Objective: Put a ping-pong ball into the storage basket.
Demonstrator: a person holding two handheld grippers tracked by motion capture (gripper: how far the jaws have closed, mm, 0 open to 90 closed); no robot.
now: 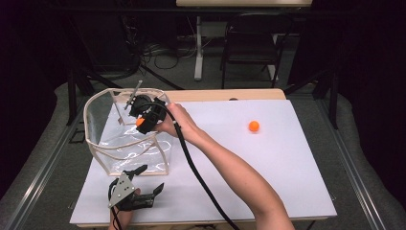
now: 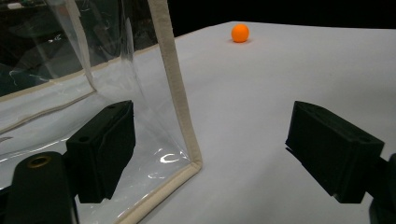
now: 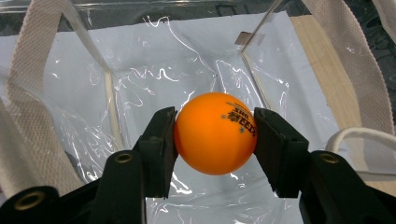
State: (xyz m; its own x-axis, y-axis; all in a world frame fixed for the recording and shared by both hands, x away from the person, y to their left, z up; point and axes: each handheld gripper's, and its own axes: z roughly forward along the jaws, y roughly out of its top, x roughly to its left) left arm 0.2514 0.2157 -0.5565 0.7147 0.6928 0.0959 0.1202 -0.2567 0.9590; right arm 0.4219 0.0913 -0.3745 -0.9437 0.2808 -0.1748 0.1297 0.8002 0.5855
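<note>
A clear plastic bag (image 1: 125, 139) with cream fabric trim stands open at the left of the white table top. Over its mouth my right gripper (image 1: 143, 120) is shut on an orange ball (image 3: 215, 133), which sits between both pads (image 3: 161, 149) above the bag's clear bottom (image 3: 154, 79). A second orange ball (image 1: 253, 126) lies on the table to the right; it is also the ball (image 2: 240, 33) far off in the left gripper view. My left gripper (image 1: 147, 181) rests open near the table's front edge, its jaws either side of the bag's near corner trim (image 2: 180, 102) without pressing on it.
The white sheet (image 1: 268, 163) covers the table, with bare wood along its far edge. A black cable (image 1: 201, 177) trails from the right gripper along the forearm. A chair (image 1: 251, 40) and a table leg stand behind, beyond the table.
</note>
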